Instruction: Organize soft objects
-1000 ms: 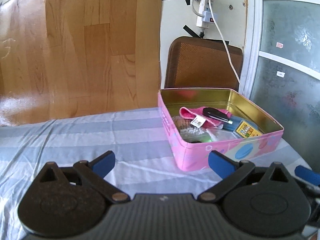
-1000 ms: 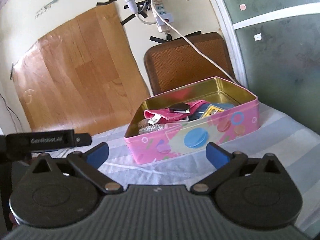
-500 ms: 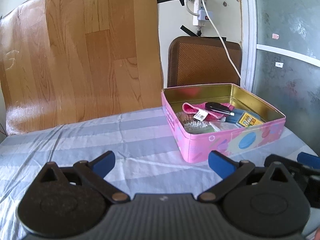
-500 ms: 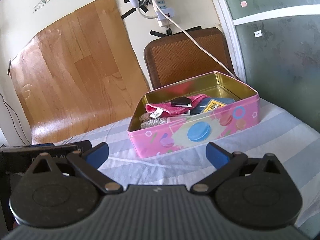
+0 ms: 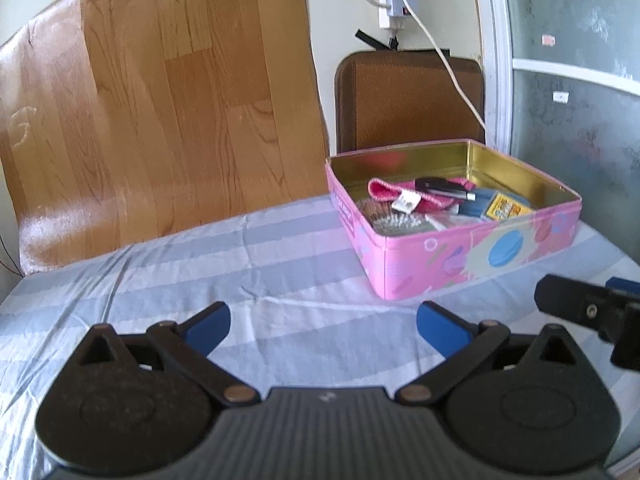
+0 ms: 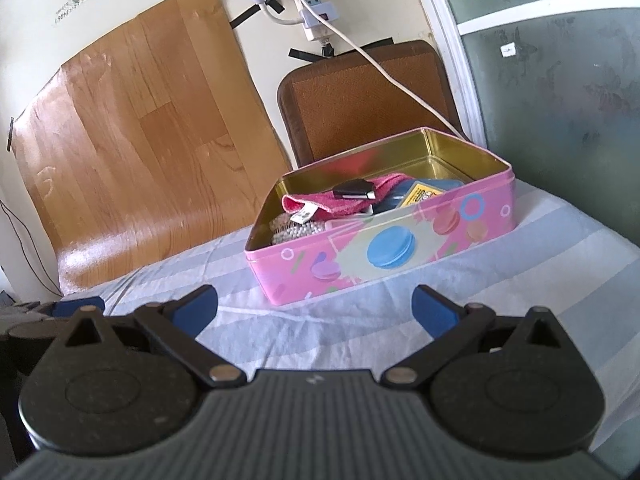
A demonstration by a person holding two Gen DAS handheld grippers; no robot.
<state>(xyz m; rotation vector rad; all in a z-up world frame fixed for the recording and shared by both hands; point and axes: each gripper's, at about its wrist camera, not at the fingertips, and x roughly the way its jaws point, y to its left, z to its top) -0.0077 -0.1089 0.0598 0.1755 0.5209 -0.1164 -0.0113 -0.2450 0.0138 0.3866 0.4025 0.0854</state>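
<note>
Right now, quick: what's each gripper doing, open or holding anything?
Left gripper: open, holding nothing, short of the pink tin.
Right gripper: open, holding nothing, facing the same tin.

Tin (image 6: 400,252): glossy printed pink outside, shiny gold metal inside. Towel (image 6: 344,204) in it: pink terry cloth, fuzzy. Bedsheet (image 5: 280,276): striped woven cloth, matt, creased. Wall sheet (image 5: 160,120): wood-grain vinyl, glossy. Gripper fingers (image 5: 206,326): matt blue pads.
</note>
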